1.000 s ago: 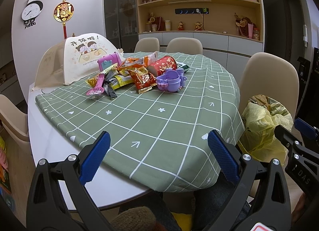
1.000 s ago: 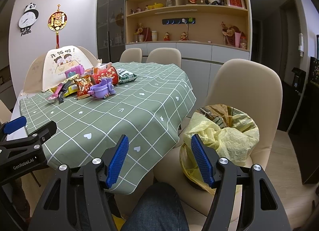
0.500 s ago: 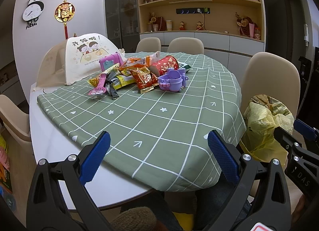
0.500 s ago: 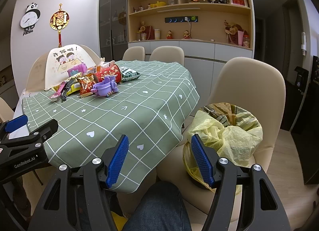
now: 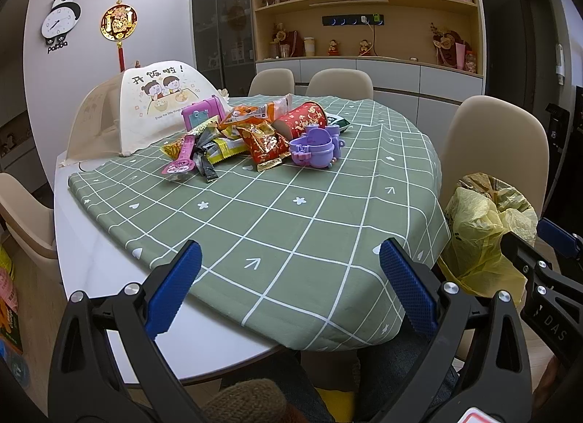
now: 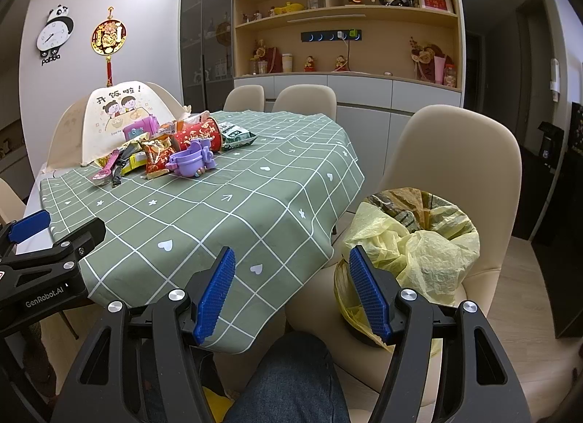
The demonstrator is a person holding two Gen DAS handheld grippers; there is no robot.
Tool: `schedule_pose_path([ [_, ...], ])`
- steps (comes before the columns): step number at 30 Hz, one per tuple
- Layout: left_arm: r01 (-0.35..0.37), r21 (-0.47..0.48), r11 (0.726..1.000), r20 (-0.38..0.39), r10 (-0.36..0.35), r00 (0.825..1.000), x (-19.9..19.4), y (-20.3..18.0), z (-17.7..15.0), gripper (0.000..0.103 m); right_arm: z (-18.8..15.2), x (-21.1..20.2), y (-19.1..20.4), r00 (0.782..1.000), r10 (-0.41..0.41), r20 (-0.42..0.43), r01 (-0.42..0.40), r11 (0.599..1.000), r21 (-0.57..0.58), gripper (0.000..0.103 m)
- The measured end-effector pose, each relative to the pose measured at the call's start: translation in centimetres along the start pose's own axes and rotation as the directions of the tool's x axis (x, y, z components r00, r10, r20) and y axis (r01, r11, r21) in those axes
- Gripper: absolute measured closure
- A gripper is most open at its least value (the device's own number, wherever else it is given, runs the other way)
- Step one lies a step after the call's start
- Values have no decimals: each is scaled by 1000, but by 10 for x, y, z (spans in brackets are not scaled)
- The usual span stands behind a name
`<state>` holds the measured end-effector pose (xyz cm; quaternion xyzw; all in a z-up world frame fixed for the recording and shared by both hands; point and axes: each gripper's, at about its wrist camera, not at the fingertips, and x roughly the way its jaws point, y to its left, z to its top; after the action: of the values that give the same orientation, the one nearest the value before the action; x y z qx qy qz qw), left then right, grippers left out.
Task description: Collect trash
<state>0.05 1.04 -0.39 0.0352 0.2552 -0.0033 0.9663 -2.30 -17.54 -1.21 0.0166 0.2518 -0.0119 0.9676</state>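
Observation:
A heap of snack wrappers (image 5: 233, 138) (image 6: 145, 153) lies at the far side of the green checked tablecloth (image 5: 291, 211), together with a red paper cup (image 5: 302, 118) (image 6: 198, 133) on its side and purple toy cups (image 5: 315, 147) (image 6: 191, 160). A bin lined with a yellow bag (image 5: 484, 226) (image 6: 411, 240) sits on the chair at the right. My left gripper (image 5: 289, 290) is open over the table's near edge, well short of the heap. My right gripper (image 6: 291, 291) is open between the cloth's corner and the bin. Neither holds anything.
A folding food cover (image 5: 153, 105) stands at the table's far left, with a pink toy case (image 5: 202, 115) beside it. Beige chairs (image 6: 455, 175) ring the table. A person's knee (image 6: 288, 383) shows below the right gripper. Cabinets and shelves line the back wall.
Both views have shifted slightly, the scene sliding a little down and right as the grippers rise. The fingers stay open and the heap has not moved.

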Motion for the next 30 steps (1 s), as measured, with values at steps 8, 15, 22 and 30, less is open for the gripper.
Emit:
schedule_pose_path([
  [8,0,1,1000,0,0,1000,0,0,0,9,0,0,0,1000,0,-1,0,1000,0,41],
  [15,0,0,1000,0,0,1000,0,0,0,9,0,0,0,1000,2,0,-2,1000,1,41],
  [22,0,0,1000,-2,0,1000,-1,0,0,9,0,0,0,1000,2,-1,-2,1000,1,41],
  [30,10,-21,1000,-12,-11,1000,5,8,7,9,8,2,-4,1000,-21,20,21,1000,-21,41],
])
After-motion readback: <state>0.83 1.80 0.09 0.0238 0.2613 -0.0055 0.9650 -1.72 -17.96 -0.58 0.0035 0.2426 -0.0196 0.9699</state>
